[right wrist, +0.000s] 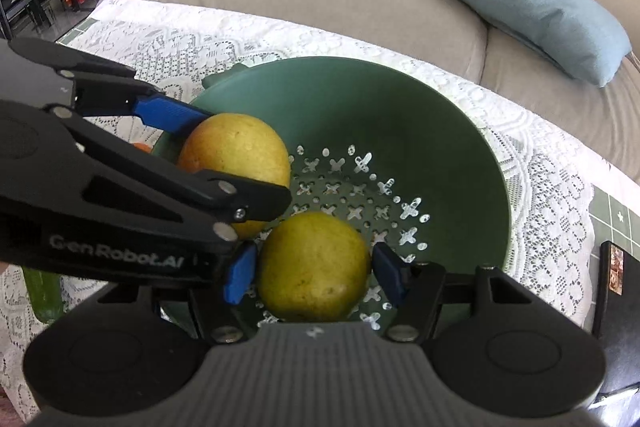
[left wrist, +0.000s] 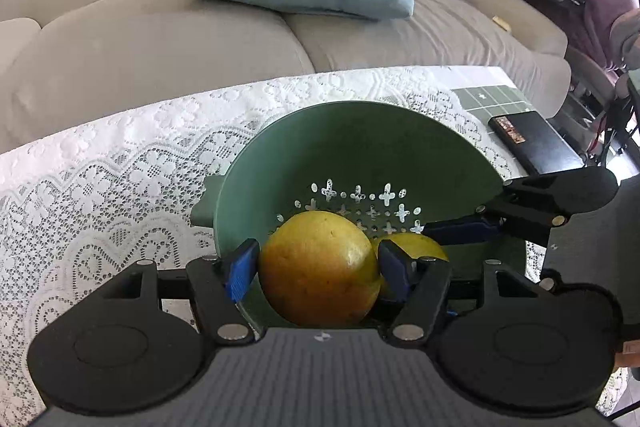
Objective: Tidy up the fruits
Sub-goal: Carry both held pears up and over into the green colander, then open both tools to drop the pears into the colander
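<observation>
Inside the green colander (right wrist: 440, 131), each gripper's fingers are clasping a fruit: left gripper (left wrist: 318, 269) an orange-yellow fruit (left wrist: 320, 267), right gripper (right wrist: 314, 273) a greenish-yellow fruit (right wrist: 314, 267).

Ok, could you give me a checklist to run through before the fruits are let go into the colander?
1. Left gripper grips the larger fruit: ok, a pad on each side.
2. Right gripper grips the greener fruit: ok, pads look to be against both sides.
3. Both fruits are inside the rim of the green colander: ok.
4. Fruits rest on the colander floor: cannot tell.
5. Grippers are clear of each other: not ok, they crowd close together.
6. Room is left in the colander: ok, the far side is bare.
</observation>
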{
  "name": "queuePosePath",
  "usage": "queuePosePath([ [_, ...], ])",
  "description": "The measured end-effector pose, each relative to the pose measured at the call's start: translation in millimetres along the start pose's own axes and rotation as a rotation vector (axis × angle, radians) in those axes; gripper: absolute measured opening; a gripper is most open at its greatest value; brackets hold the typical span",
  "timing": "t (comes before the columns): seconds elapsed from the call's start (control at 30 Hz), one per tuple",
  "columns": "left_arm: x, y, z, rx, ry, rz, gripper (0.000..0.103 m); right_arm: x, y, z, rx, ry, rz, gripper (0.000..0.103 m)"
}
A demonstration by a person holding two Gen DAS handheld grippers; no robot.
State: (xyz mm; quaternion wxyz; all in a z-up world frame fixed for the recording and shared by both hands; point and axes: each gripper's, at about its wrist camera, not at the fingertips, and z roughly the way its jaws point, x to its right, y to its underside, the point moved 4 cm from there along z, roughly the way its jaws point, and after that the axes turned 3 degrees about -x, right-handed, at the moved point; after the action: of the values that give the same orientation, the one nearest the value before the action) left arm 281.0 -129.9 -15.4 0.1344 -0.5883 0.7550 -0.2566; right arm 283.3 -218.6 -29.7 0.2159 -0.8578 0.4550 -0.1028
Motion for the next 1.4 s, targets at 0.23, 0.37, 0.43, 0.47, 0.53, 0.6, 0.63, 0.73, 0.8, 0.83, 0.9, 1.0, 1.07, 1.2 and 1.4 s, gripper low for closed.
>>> queuePosePath([
  [0.23,-1,-2,1,0.007,0.0,-0.016,0.07,2,-6,-8,-0.007,0.015,-0.001,0.059],
  [0.37,-6,-1,4,-0.016,0.036,-0.064,0.07,3,-6,-11,-0.01,0.024,0.002,0.059],
  [0.43,-7,0,3,-0.006,0.044,-0.067,0.07,4,-5,-11,-0.009,0.026,0.007,0.059],
  [0.47,-7,0,2,-0.005,0.044,-0.071,0.07,5,-4,-12,-0.008,0.026,0.01,0.059],
  [0.53,-6,0,-1,0.001,0.051,-0.075,0.07,4,-4,-13,-0.001,0.03,0.012,0.059],
  [0.6,-5,-1,-5,0.015,0.046,-0.075,0.07,4,-4,-15,0.003,0.036,0.012,0.062],
  [0.63,-5,-1,-9,0.024,0.044,-0.077,0.07,3,-4,-17,0.007,0.042,0.011,0.065],
  [0.73,-6,0,-20,0.051,0.051,-0.084,0.071,-1,-4,-25,0.029,0.065,0.008,0.068],
  [0.8,-8,2,-29,0.073,0.048,-0.088,0.07,-4,-3,-31,0.05,0.077,0.012,0.071],
  [0.83,-9,3,-34,0.084,0.042,-0.09,0.071,-5,-2,-35,0.066,0.079,0.017,0.073],
  [0.9,-12,6,-43,0.107,0.028,-0.095,0.071,-7,1,-42,0.101,0.084,0.04,0.074],
  [1.0,-18,13,-56,0.136,0.004,-0.117,0.071,-12,5,-53,0.149,0.082,0.084,0.075],
  [1.07,-23,19,-65,0.156,-0.015,-0.133,0.071,-17,8,-60,0.179,0.074,0.114,0.075],
  [1.2,-32,31,-84,0.195,-0.037,-0.144,0.071,-30,16,-68,0.22,0.049,0.157,0.076],
  [1.4,-41,56,-111,0.236,-0.063,-0.152,0.071,-56,29,-79,0.27,-0.005,0.206,0.082],
])
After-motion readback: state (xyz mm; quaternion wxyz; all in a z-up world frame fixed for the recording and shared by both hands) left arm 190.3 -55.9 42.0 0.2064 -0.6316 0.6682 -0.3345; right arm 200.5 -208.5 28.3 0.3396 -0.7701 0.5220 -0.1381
